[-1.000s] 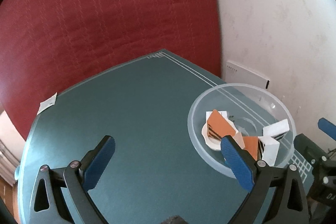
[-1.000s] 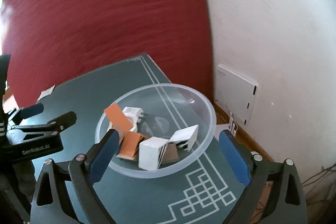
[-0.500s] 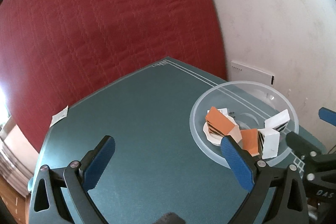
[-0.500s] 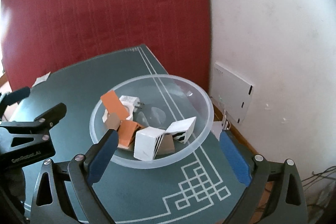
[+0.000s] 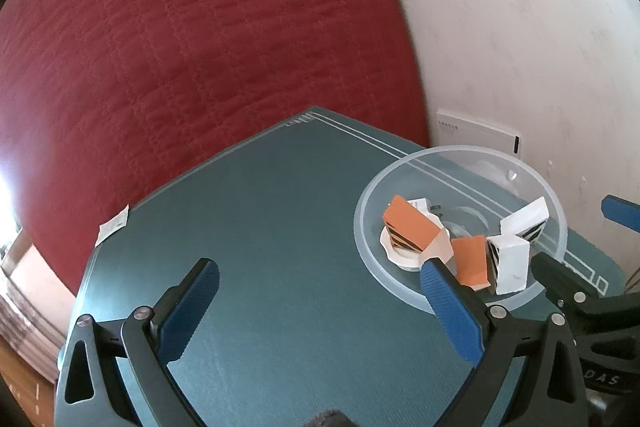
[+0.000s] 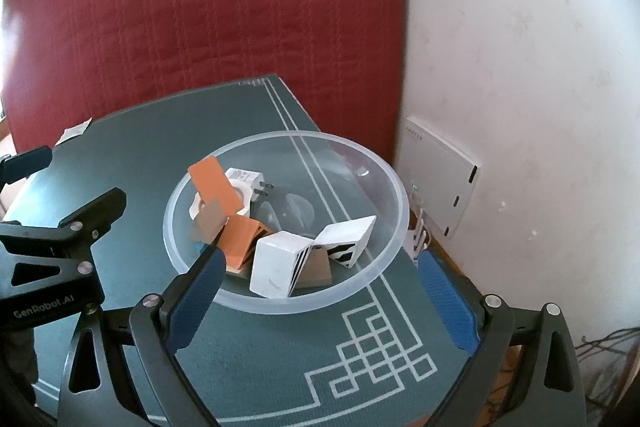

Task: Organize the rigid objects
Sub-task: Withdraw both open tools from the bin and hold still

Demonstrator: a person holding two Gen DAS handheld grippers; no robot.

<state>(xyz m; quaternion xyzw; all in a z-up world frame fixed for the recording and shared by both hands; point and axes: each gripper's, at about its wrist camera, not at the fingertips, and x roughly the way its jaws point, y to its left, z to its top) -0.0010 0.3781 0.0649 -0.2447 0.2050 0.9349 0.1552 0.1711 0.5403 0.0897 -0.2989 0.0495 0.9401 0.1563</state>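
Note:
A clear plastic bowl (image 6: 384, 171) stands on the green table mat (image 6: 256, 343) near its right edge; it also shows in the left wrist view (image 5: 556, 199). It holds orange boxes (image 6: 214, 183), white boxes with black stripes (image 6: 276, 263) and a white plug adapter (image 6: 246, 179). My right gripper (image 6: 320, 283) is open and empty, held above the bowl's near rim. My left gripper (image 5: 320, 287) is open and empty over the bare mat (image 5: 280, 227), left of the bowl.
A red quilted mattress (image 5: 180, 47) stands behind the table. A white wall (image 6: 520, 47) with a white box (image 6: 440, 179) on it is at the right. A paper tag (image 5: 113, 223) hangs at the mat's left edge. Cables (image 6: 608, 347) lie on the floor at the right.
Both grippers have drawn back and risen a little, so the bowl and table look slightly smaller and lower. Nothing in the bowl has moved. Both stay open.

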